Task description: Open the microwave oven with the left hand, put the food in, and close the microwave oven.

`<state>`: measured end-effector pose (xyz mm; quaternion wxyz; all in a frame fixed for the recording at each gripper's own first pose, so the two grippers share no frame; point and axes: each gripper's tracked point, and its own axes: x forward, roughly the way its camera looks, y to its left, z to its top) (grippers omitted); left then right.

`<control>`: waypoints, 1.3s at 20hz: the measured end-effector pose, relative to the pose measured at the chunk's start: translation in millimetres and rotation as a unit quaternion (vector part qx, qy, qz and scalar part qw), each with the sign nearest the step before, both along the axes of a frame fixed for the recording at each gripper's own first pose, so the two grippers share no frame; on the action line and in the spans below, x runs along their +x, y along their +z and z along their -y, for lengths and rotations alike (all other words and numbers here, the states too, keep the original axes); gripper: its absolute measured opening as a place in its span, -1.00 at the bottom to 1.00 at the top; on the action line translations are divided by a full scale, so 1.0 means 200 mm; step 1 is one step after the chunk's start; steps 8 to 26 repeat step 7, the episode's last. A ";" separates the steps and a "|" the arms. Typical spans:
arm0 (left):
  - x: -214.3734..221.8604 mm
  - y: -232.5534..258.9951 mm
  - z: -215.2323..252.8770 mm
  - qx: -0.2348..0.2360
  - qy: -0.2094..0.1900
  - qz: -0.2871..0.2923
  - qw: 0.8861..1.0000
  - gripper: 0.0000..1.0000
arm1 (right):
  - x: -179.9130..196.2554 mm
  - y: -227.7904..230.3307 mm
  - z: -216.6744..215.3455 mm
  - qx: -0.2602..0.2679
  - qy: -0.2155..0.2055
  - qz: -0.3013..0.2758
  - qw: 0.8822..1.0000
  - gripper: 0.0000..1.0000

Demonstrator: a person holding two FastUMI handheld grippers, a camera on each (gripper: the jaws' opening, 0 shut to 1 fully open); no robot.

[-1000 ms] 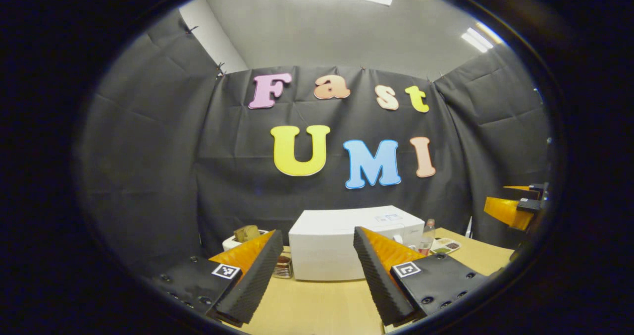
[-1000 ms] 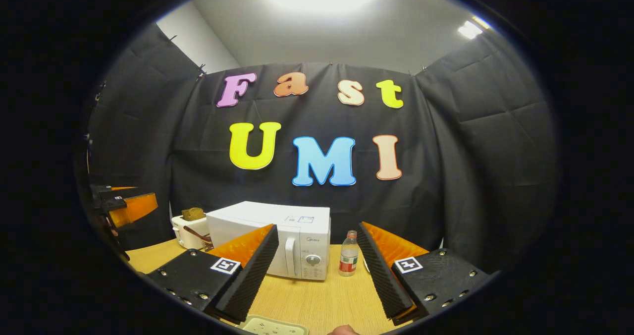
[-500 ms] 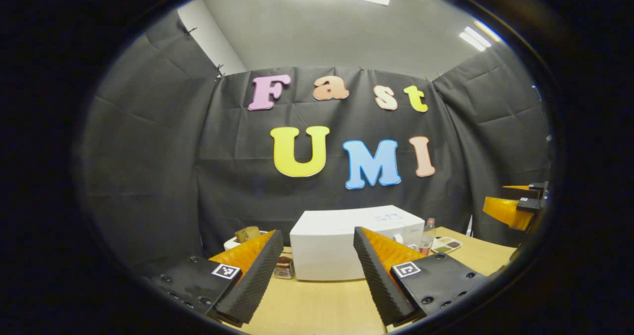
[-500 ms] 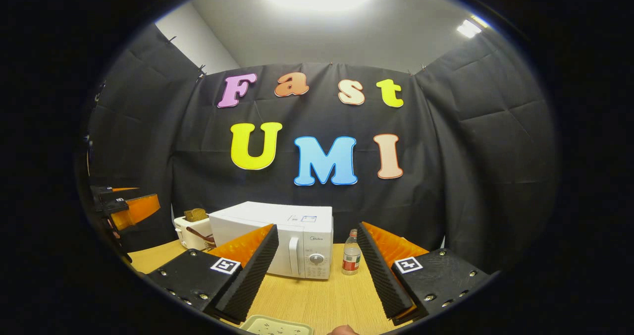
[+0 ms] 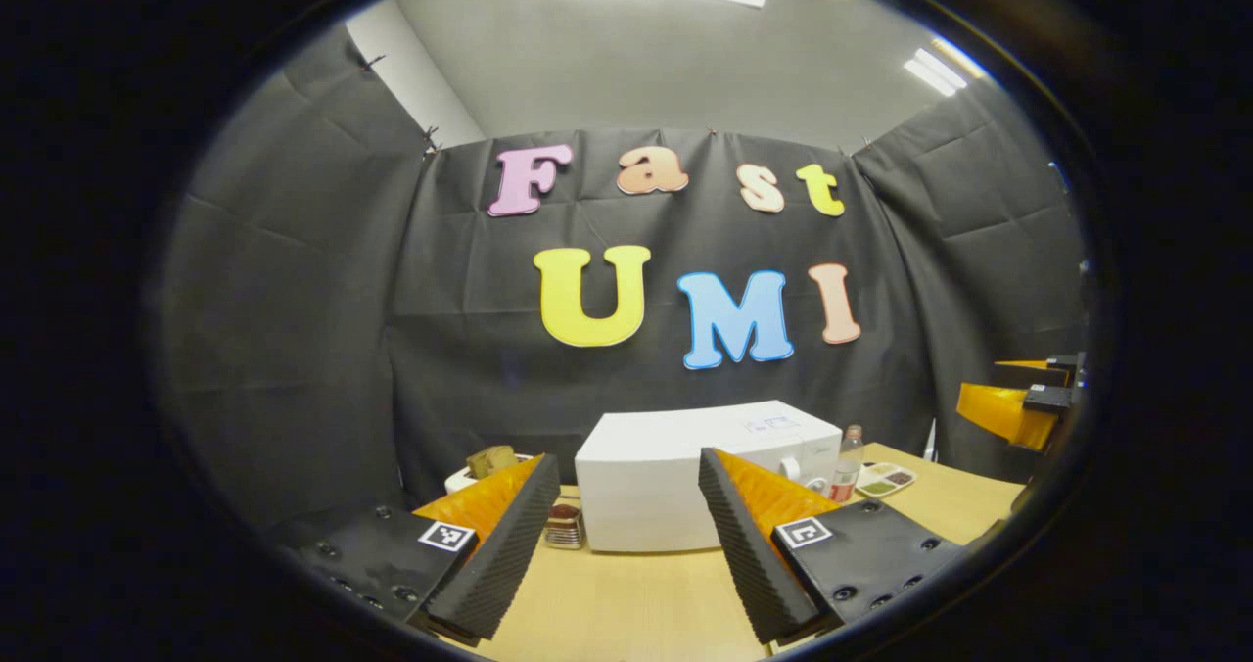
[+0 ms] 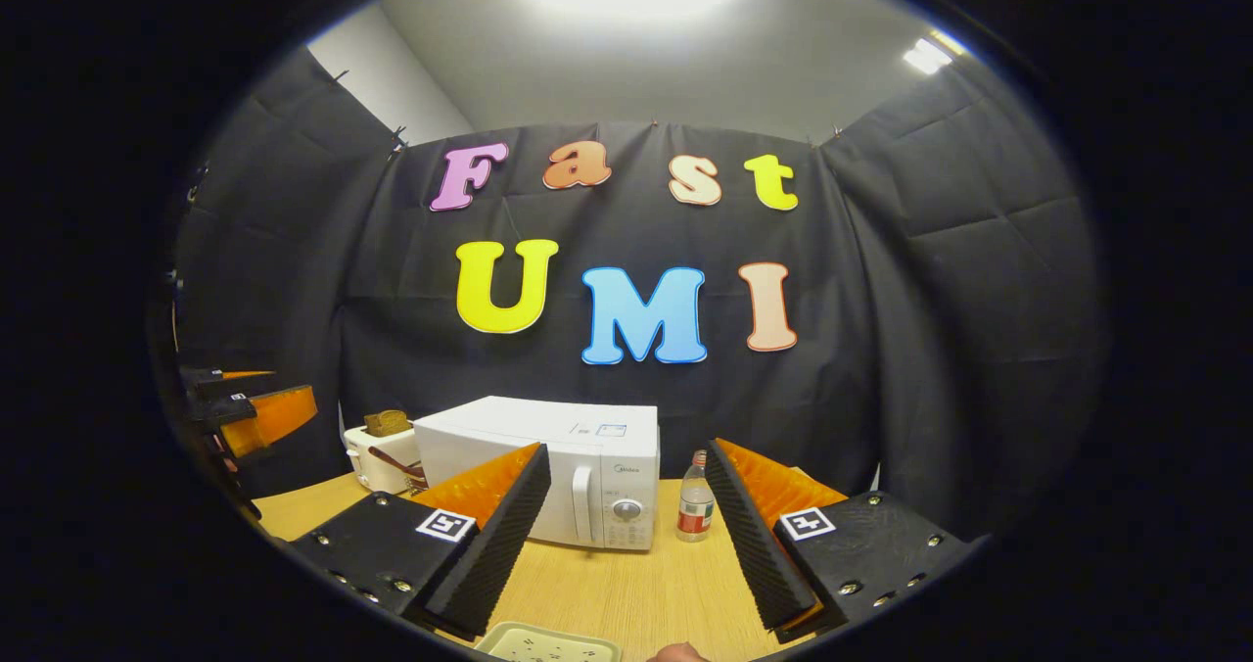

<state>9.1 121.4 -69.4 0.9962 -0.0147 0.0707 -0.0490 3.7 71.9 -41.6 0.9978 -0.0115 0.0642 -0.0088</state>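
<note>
A white microwave (image 5: 651,491) stands on the wooden table (image 5: 626,603), showing its blank side. In the right gripper view the microwave (image 6: 509,466) has its door shut, with the handle (image 6: 581,505) and a dial (image 6: 626,510) at the front right. A small divided tray of green and brown food (image 5: 881,481) lies to its right. My left gripper (image 5: 626,458) is open and empty, well short of the microwave. My right gripper (image 6: 626,447) is also open and empty. Each gripper appears at the edge of the other's view: right gripper (image 5: 1018,407), left gripper (image 6: 255,412).
A white toaster with bread (image 6: 377,447) sits left of the microwave, and a small dark stack (image 5: 565,527) lies beside it. A bottle with a red label (image 6: 695,510) stands right of the microwave. A pale green tray (image 6: 553,644) lies at the near table edge.
Both views have drifted only slightly; the microwave sits a little further right in the right gripper view. Both grippers stay open and empty.
</note>
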 end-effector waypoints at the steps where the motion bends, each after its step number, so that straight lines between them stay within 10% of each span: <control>1: 0.00 -0.01 0.01 0.000 -0.001 -0.001 1.000 0.92 | 0.00 0.00 0.00 -0.001 0.000 0.000 1.000 0.94; 26: 0.01 0.01 0.03 0.001 -0.005 0.004 1.000 0.94 | -0.01 0.00 0.01 -0.001 0.000 0.003 1.000 0.94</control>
